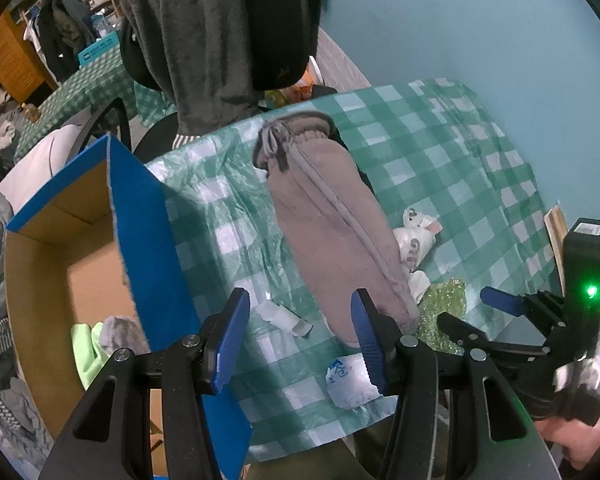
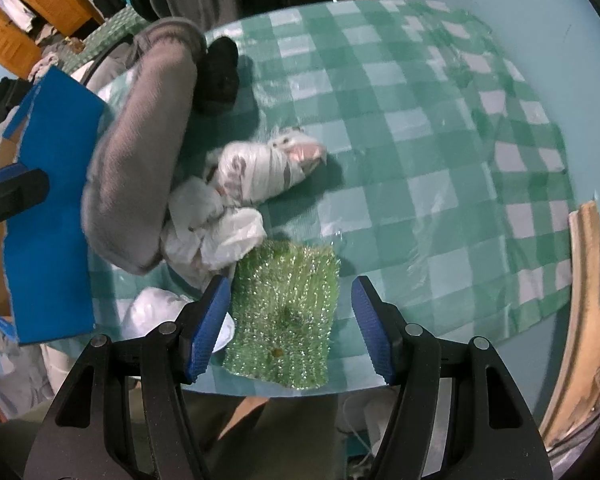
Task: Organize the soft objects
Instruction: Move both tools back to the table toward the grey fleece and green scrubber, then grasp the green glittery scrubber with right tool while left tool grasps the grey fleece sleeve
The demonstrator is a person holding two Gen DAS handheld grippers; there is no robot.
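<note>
Grey sweatpants point(image 1: 332, 224) point(image 2: 140, 160) lie lengthwise on the green checked tablecloth point(image 1: 440, 152) point(image 2: 420, 120). My left gripper point(image 1: 300, 340) hangs open above the cloth, its right pad near the pants' lower end, a small white bag point(image 1: 350, 382) just below. My right gripper point(image 2: 290, 328) point(image 1: 484, 316) is open over a glittery green cloth point(image 2: 288, 320) point(image 1: 446, 308); I cannot tell whether it touches. A patterned white bundle point(image 2: 260, 172) point(image 1: 416, 236), a crumpled white plastic bag point(image 2: 216, 232) and a black soft item point(image 2: 218, 76) lie by the pants.
A blue cardboard box point(image 1: 140, 240) point(image 2: 52, 220) stands open at the left, holding a neon green item point(image 1: 86, 352) and a grey one point(image 1: 122, 332). A grey garment hangs over a chair point(image 1: 212, 40) behind the table. A small white piece point(image 1: 286, 318) lies on the cloth.
</note>
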